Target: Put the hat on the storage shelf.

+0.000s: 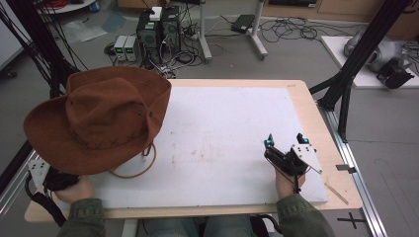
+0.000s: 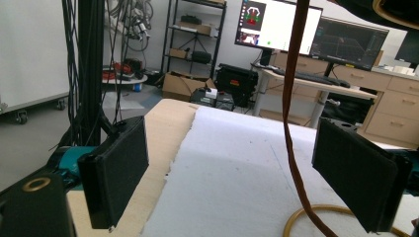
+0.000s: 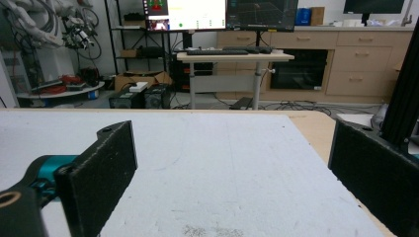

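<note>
Left gripper (image 2: 230, 182): jaws spread wide, nothing between the pads yet. The hat's brown chin strap (image 2: 292, 123) hangs down through the gap, nearer the right jaw, and its tan loop (image 2: 316, 212) lies on the white surface (image 2: 237, 163) just below. In the high view the left hand (image 1: 69, 187) sits at the near left corner, tucked under the hat's brim.

Brown hat (image 1: 99, 118): over the left part of the surface, brim overhanging the left edge. Cannot tell whether it rests flat or is partly lifted.

Right gripper (image 1: 286, 144): jaws wide apart, holding nothing, resting near the right edge, well apart from the hat.

Judgement: step in hand is taking hold of the hat. Go for the brim edge rather than the strap; a strap grip would let the hat swing. Bring the right gripper across to the far brim for a level, two-point lift.
</note>
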A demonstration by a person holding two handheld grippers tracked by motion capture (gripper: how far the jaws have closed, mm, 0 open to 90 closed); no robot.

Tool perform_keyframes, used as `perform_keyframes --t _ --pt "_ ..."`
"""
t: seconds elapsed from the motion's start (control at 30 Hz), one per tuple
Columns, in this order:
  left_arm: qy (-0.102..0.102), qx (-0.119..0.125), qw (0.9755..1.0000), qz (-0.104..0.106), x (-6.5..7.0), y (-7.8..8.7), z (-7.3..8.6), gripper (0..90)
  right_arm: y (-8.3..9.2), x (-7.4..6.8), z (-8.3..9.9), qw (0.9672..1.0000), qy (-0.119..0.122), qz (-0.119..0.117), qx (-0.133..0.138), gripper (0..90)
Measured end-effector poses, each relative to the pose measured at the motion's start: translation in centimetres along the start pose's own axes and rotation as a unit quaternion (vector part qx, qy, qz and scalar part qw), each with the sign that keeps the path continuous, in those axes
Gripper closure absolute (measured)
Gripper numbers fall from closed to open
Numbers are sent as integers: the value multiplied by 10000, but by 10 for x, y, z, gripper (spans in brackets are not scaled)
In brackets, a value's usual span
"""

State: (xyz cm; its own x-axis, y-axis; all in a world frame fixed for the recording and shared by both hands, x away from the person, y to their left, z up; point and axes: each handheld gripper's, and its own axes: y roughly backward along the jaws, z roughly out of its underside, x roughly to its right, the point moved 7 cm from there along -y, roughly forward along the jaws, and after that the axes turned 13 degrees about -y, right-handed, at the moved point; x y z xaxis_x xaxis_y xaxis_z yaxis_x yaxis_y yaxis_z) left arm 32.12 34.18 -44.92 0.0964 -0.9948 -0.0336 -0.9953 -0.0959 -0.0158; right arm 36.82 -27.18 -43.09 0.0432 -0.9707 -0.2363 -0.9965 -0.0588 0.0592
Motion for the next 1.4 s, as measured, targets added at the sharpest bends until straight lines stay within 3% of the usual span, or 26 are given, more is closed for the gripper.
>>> perform_keyframes --t 0.4,0.6,1.1,1.4 --pt "10 -8 10000 21 1 0 0 144 -3 2 3 10000 -16 18 -61 42" --pt "-10 -15 10000 28 1 -1 0 144 -4 5 3 9998 -135 77 -99 42" --pt "14 -40 10000 29 1 -1 1 145 -4 1 5 9995 -257 -107 -176 42" --pt "13 -38 10000 43 1 -1 1 144 -6 -3 7 9993 -189 -225 -211 42"
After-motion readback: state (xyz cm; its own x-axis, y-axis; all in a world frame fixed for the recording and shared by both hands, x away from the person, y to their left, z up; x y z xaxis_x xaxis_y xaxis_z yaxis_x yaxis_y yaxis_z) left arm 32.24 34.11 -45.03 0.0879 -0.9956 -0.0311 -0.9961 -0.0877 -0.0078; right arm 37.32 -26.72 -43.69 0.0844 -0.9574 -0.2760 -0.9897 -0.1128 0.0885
